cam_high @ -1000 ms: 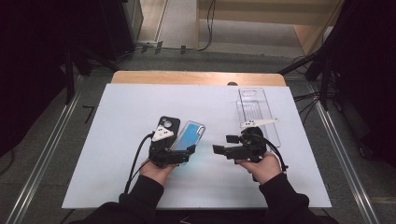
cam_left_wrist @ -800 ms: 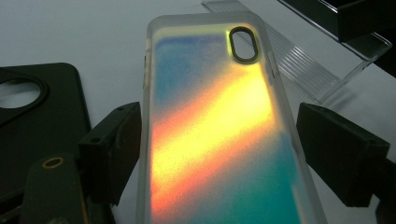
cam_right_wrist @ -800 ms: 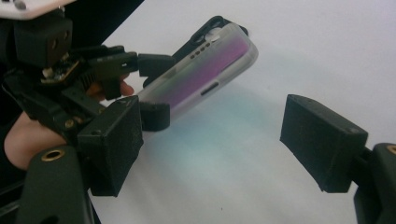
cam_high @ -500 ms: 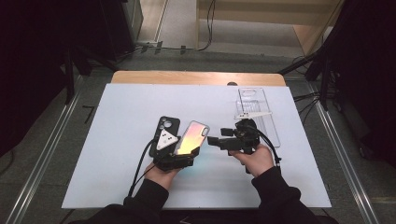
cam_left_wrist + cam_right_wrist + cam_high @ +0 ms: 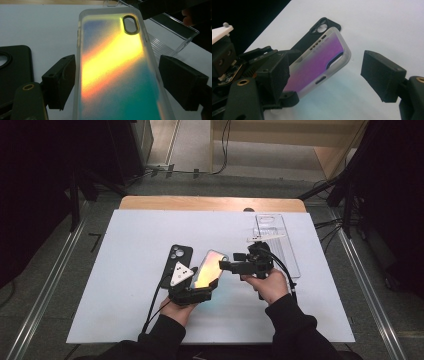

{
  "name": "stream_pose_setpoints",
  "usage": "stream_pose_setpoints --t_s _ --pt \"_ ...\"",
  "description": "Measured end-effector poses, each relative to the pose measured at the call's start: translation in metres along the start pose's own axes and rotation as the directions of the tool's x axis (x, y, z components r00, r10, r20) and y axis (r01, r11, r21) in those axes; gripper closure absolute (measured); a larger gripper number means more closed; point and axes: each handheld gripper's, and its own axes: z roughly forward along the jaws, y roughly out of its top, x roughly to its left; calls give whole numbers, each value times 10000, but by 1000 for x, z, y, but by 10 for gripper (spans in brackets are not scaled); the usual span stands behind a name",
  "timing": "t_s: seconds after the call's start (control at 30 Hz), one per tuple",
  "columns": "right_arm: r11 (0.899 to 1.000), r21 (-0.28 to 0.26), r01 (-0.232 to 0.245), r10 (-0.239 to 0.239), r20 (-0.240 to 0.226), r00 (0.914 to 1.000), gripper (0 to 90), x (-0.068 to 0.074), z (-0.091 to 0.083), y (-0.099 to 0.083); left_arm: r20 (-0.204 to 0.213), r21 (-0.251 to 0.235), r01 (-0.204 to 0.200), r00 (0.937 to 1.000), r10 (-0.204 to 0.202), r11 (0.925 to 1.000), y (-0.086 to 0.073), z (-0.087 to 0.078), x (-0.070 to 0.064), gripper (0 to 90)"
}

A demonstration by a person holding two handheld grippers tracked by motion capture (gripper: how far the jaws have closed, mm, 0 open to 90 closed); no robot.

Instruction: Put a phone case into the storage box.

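Left gripper (image 5: 197, 287): jaws closed on the lower end of the iridescent case (image 5: 207, 269), holding it tilted up off the bench (image 5: 125, 270), camera cutout uppermost. The grip itself sits below the left gripper view's frame.

Right gripper (image 5: 226, 265): jaws spread wide, empty, level with the case's upper right edge, one jaw just beside it.

Black case (image 5: 175, 260): flat on the bench, just left of the left gripper. Clear case (image 5: 278, 242): flat near the far right corner.

Judged step: a second hold or handover. The right jaws should straddle the case's long edges squarely near the top, clear of the cutout, and close before the left eases off.
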Motion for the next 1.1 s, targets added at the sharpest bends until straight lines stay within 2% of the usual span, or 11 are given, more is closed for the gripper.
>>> stream_pose_setpoints --t_s 0.13,0.2,0.43,0.57,0.63,0.73,0.77,0.87,0.97,1.07,1.1 --pt "9999 104 -88 88 3 10000 211 -2 5 1 23 -119 44 10000 -44 9999 0 -1 -2 167" --pt "9999 50 -165 164 209 9996 210 -3 8 2 -8 -223 29 10000 -29 9997 -1 -1 -3 167" --pt "9979 100 -637 638 -107 9979 257 -4 14 5 -77 -344 78 9999 -81 9994 -1 -2 -5 167" --pt "9922 281 -1212 1223 -425 9916 291 -4 17 8 -127 -488 172 9998 -179 9987 -2 -3 -5 167" --pt "9908 337 -1308 1323 -451 9902 308 -5 19 9 -192 -486 183 9996 -192 9987 -1 -4 -5 167" --pt "9859 423 -1621 1642 -528 9850 384 -5 22 10 -150 -489 243 9996 -250 9985 -1 -4 -4 167" --pt "9822 474 -1818 1845 -595 9810 401 -6 22 10 -156 -503 278 9995 -286 9983 -1 -4 -4 167" --pt "9657 647 -2517 2556 -622 9648 554 -11 22 11 -120 -481 310 9994 -316 9984 -1 -4 -5 167" --pt "9657 521 -2542 2571 -581 9646 715 -12 18 11 -42 -483 300 9995 -302 9984 -1 -4 -6 167" --pt "9609 466 -2728 2757 -752 9583 736 -13 15 12 -60 -585 183 9998 -187 9981 -1 -4 -7 167" --pt "9628 442 -2665 2692 -753 9601 740 -12 14 13 -100 -595 103 9999 -109 9982 -1 -4 -8 167"
